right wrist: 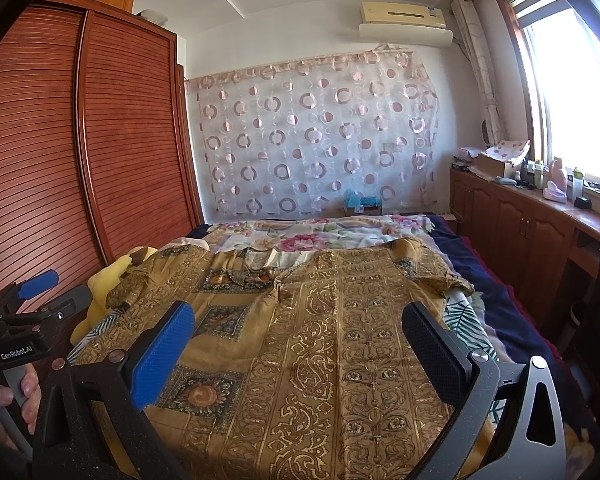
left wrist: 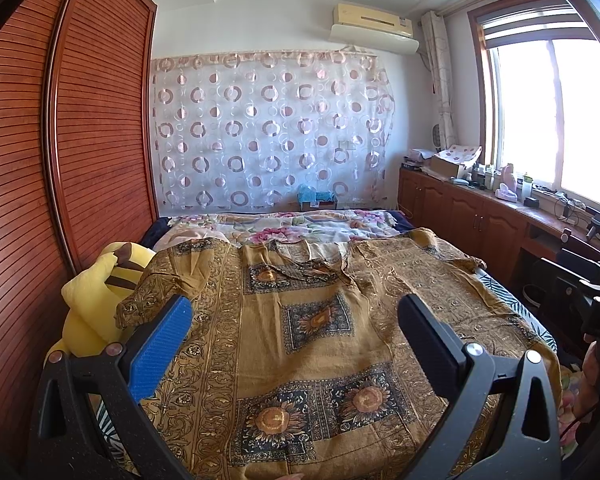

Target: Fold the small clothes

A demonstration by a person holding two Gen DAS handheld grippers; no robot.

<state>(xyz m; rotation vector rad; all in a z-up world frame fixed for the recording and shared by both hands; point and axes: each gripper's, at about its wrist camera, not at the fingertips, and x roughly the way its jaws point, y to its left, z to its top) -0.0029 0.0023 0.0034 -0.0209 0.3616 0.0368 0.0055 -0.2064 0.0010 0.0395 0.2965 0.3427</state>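
A mustard-brown patterned garment point(left wrist: 316, 320) with sunflower squares lies spread flat on the bed, neck opening toward the far side, short sleeves out to either side. The same garment point(right wrist: 340, 340) fills the right wrist view. My left gripper point(left wrist: 296, 312) hovers above its lower half, open, with nothing between the blue and black fingers. My right gripper point(right wrist: 300, 320) is also open above the garment's right half, holding nothing. The left gripper point(right wrist: 40, 284) shows at the left edge of the right wrist view, held by a hand point(right wrist: 4, 400).
A yellow plush toy point(left wrist: 92, 300) lies at the bed's left edge beside the louvred wooden wardrobe point(left wrist: 80, 140). A floral quilt point(left wrist: 300, 228) covers the far bed. Wooden cabinets point(left wrist: 480, 216) with clutter run under the window on the right.
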